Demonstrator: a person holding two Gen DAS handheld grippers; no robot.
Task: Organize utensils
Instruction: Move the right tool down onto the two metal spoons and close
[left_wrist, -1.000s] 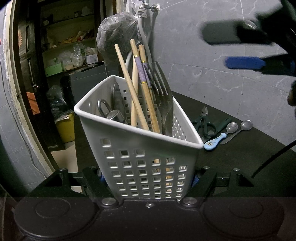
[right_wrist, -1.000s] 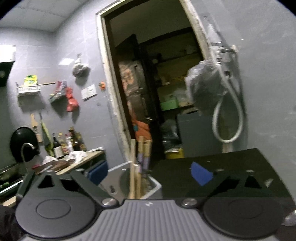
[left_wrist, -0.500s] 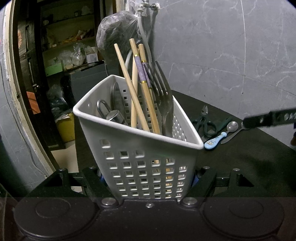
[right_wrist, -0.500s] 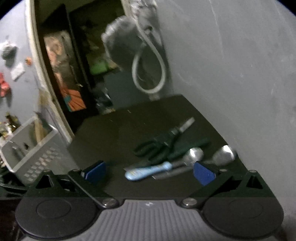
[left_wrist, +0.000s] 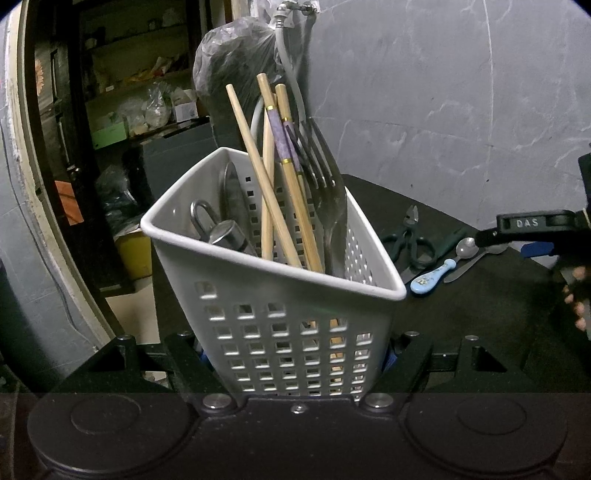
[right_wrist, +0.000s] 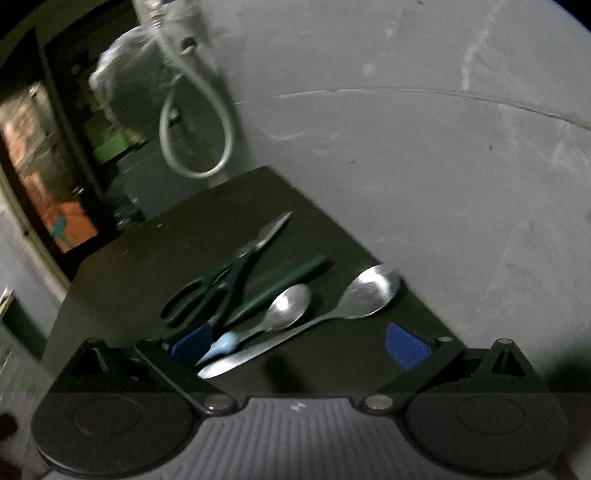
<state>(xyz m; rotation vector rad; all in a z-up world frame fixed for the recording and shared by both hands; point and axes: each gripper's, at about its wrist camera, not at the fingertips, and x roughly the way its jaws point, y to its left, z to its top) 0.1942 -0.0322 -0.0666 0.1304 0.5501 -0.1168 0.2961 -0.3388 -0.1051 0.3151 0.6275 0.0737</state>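
Pickup step, by the look of the layout. Started with the left wrist view. Found the left gripper (left_wrist: 297, 360) clamped on the lower walls of the white basket (left_wrist: 258, 280), with its fingers pressed to either side. Noted chopsticks (left_wrist: 280, 192) and a fork (left_wrist: 328, 199) standing upright inside, beside some darker metal pieces too murky to name. Spotted the right gripper (left_wrist: 517, 238) at the far right edge, over the loose items on the black table (left_wrist: 461, 325), well apart from the basket.

Turned next to the right wrist view. Found the right gripper (right_wrist: 299, 345) with jaws spread wide and nothing pressed between the blue pads. Saw the blue-handled spoon (right_wrist: 288, 306) and the large spoon (right_wrist: 369, 291) lying just ahead, handles toward the camera, with the scissors (right_wrist: 218, 284) and a green-handled tool (right_wrist: 280, 284) behind them.

Judged the next move to call for lowering over one spoon handle, closing on that handle alone (the two handles lay nearly touching), then carrying it to the basket.

Got the basket's contents and the grip on it from the left view only. Got the open jaws and the spoons' exact lie from the right view only.
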